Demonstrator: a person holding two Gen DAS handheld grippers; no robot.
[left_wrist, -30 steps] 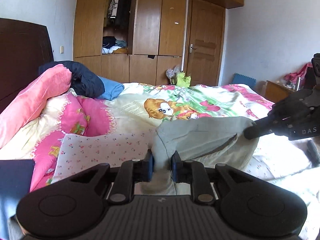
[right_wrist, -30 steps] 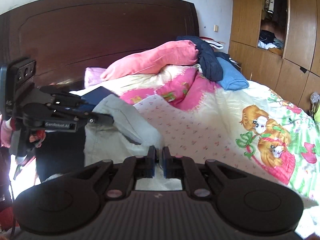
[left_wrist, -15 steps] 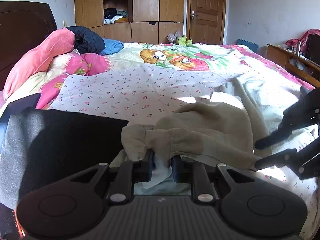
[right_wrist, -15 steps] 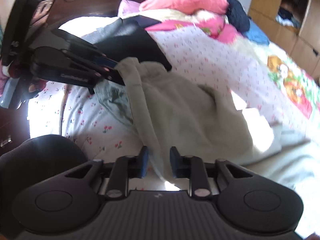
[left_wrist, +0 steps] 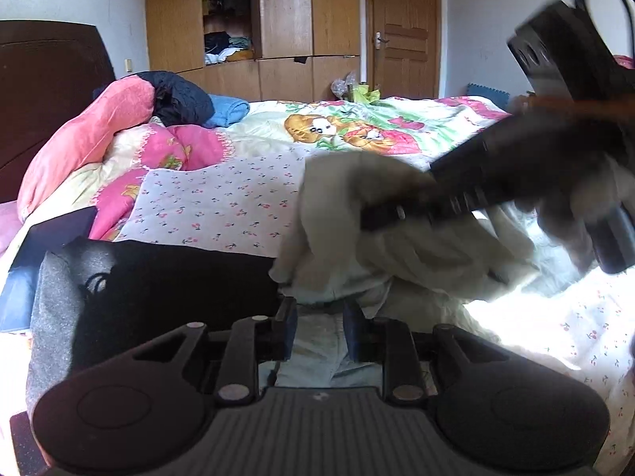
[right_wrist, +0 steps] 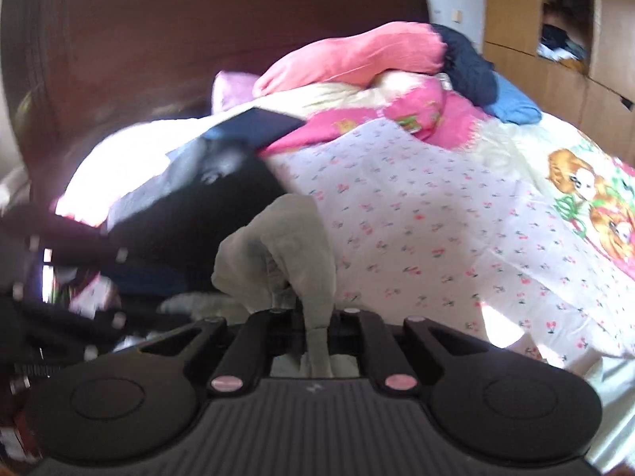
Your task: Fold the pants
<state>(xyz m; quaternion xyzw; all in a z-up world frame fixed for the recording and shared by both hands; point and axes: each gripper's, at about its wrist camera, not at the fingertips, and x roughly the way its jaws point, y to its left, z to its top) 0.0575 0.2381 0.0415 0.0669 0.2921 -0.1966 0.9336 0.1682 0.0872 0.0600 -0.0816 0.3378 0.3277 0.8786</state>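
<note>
The pale grey-green pants (left_wrist: 381, 234) lie bunched on the floral bedsheet (left_wrist: 222, 206), just ahead of my left gripper (left_wrist: 319, 327). Its jaws stand apart, with cloth lying below and between them, not pinched. My right gripper (right_wrist: 315, 329) is shut on a fold of the pants (right_wrist: 289, 246) and lifts it off the bed. In the left wrist view the right gripper (left_wrist: 401, 212) crosses from the right, blurred, above the pants. The left gripper shows blurred at the left of the right wrist view (right_wrist: 59, 261).
A dark grey garment (left_wrist: 131, 289) lies on the bed left of the pants. A pink pillow (left_wrist: 87, 142), dark jacket (left_wrist: 178, 97) and blue cloth (left_wrist: 228, 111) lie near the headboard (right_wrist: 198, 39). Wardrobe (left_wrist: 254, 20) and door (left_wrist: 401, 39) stand beyond the bed.
My left gripper has opened and let go of the pants' edge. My right gripper has closed on a fold of the pants and swung up and left across the pants.
</note>
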